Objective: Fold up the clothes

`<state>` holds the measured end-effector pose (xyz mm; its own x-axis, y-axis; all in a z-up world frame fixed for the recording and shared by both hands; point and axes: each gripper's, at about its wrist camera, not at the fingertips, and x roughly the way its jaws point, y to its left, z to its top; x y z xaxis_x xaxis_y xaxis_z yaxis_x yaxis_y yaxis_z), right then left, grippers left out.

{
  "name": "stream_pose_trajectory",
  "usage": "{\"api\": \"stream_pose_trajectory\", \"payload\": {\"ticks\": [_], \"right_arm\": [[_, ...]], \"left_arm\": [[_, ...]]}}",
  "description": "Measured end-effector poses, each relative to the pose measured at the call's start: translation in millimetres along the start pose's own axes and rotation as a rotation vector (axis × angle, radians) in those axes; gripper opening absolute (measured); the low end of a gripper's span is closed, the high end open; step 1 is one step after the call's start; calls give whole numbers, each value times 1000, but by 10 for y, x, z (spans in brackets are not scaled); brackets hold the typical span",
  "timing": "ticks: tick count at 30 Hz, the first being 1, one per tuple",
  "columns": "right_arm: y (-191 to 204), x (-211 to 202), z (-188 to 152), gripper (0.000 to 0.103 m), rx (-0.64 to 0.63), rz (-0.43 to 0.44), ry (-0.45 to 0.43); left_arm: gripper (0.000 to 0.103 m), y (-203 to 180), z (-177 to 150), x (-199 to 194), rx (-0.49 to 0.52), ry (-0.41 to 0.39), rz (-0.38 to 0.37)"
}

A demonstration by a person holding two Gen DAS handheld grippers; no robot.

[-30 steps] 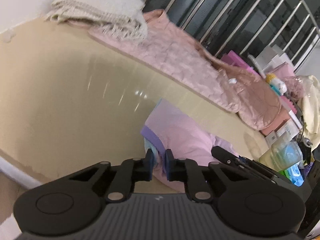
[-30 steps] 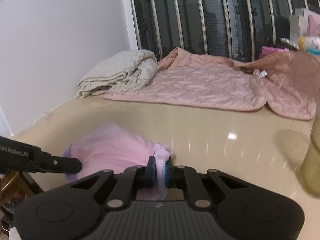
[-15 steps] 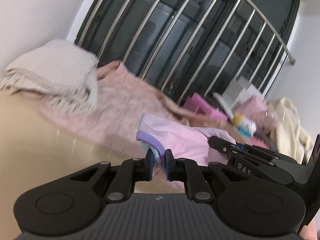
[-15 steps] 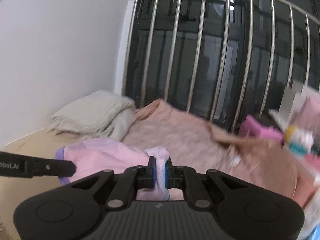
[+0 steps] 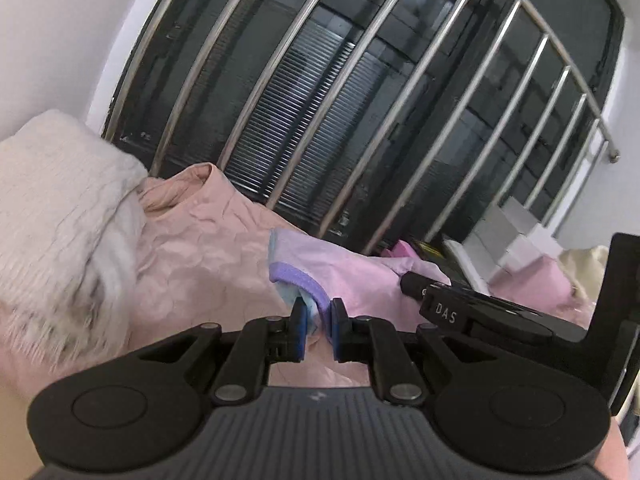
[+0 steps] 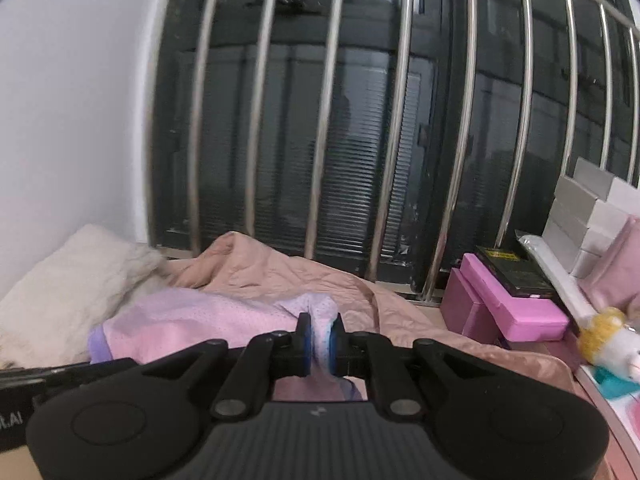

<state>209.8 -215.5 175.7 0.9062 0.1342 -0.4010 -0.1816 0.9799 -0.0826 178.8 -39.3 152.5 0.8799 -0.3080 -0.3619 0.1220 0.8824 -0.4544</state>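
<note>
A small pink garment (image 5: pixel 352 276) with a purple trim (image 5: pixel 296 276) hangs in the air between both grippers. My left gripper (image 5: pixel 317 328) is shut on its purple-trimmed edge. My right gripper (image 6: pixel 320 338) is shut on the other end of the pink garment (image 6: pixel 208 320), which stretches to the left in the right wrist view. The right gripper's body (image 5: pixel 492 312) shows at the right of the left wrist view. The lower part of the garment is hidden behind the gripper bodies.
A quilted pink blanket (image 6: pixel 272 272) and a folded cream throw (image 5: pixel 52 216) lie at the back against a barred window (image 6: pixel 360 120). Magenta boxes (image 6: pixel 508 312), grey boxes (image 6: pixel 588 216) and a plush toy (image 6: pixel 608 344) crowd the right side.
Both grippers have lifted the pink garment up off the beige surface. The views have tilted upward toward the barred window, and the surface has dropped out of sight.
</note>
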Motion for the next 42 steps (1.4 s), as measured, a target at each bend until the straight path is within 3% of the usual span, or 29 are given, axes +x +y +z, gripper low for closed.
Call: {"api": "stream_pose_trajectory", "payload": {"ticks": [5,11,12,13,14,15,16,18,20,21,23,25,28,30,33,35,36,39,42], "right_arm": [[-189,742,-38,7,75,23,65],[-376,1607,-639,10,178,-6,249],[-401,1693,-762,10,197,-29,283],[-435,1724,-848,12,218,-55,300],[-483,1697,-883,16,243,-78,288],[-531,1669,-918,27,267,-102,276],[-577,1625,-936,32,290,-124,257],[-658,1425,-861,32,337,-165,192],[-722,1255,-792,22,386,-145,154],[-719,1227,-779,12,389,-95,166],[-659,1236,-810,10,378,-16,210],[-549,1317,-942,10,336,-2,277],[-512,1391,-1180,11,321,-134,343],[-567,1300,-1232,13,355,-160,316],[-505,1119,-1183,13,359,-85,217],[-449,1159,-1192,10,366,38,222],[-424,1244,-1233,10,365,47,270],[-461,1214,-1272,23,369,-47,281],[-489,1051,-1187,25,320,-163,267]], "left_arm": [[11,149,-101,693,16,50,62],[13,502,-625,1412,8,223,151],[15,530,-705,1436,34,242,163],[24,558,-782,1453,60,258,173],[34,596,-805,1404,63,244,176],[37,626,-774,1343,51,227,183],[37,654,-737,1280,36,209,192],[37,722,-629,1176,-11,168,206],[37,786,-511,1109,-66,124,221],[37,785,-462,1133,-87,114,200],[37,733,-475,1221,-110,131,111],[37,659,-543,1393,-89,197,104],[37,672,-616,1512,-95,246,135],[37,725,-632,1516,-106,259,136],[45,778,-634,1491,-124,251,138],[45,780,-630,1494,-120,259,156],[44,776,-630,1504,-108,265,160],[45,803,-586,1351,-122,243,138],[48,762,-473,1081,-92,228,136]]}}
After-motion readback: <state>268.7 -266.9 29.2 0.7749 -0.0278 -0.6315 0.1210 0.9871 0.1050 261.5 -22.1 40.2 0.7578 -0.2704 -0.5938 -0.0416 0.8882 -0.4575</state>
